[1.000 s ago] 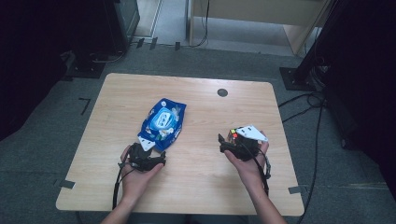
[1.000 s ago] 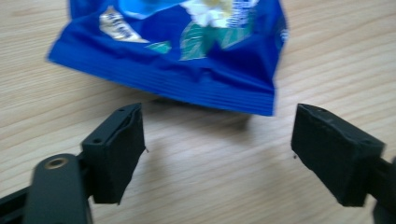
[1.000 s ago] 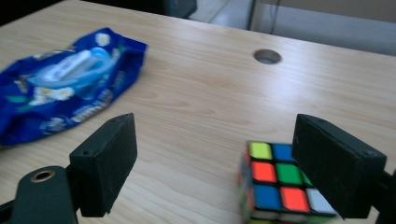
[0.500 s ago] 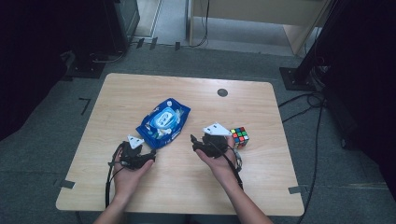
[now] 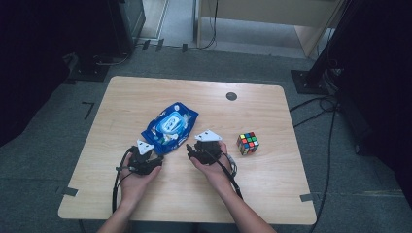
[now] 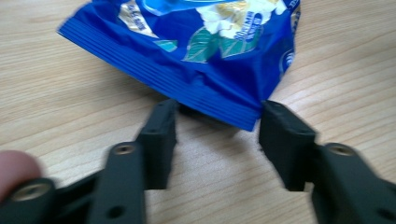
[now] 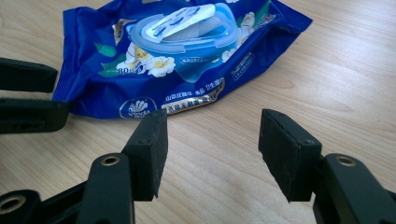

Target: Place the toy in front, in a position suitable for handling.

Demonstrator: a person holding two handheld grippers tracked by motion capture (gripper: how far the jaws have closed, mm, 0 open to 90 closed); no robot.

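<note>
2 grippers | L [image 5: 154,156]: jaws closing, half-open at wipes pack [image 5: 170,127] seam | R [image 5: 191,151]: closing, nothing between

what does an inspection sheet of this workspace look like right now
surface: wooden table, bare wood, a dark round spot near the far edge
job's things: blue wipes pack lying flat, lid flap part lifted
clutter: puzzle cube right of the right gripper
grippers: left gripper at the pack's crimped end, jaws just closing, pads not yet pressing; right gripper short of the pack, jaws just closing, nothing between
cables: one trails from each gripper; more on the floor at right
surroundings: grey floor, dark stands, tape marks
</note>
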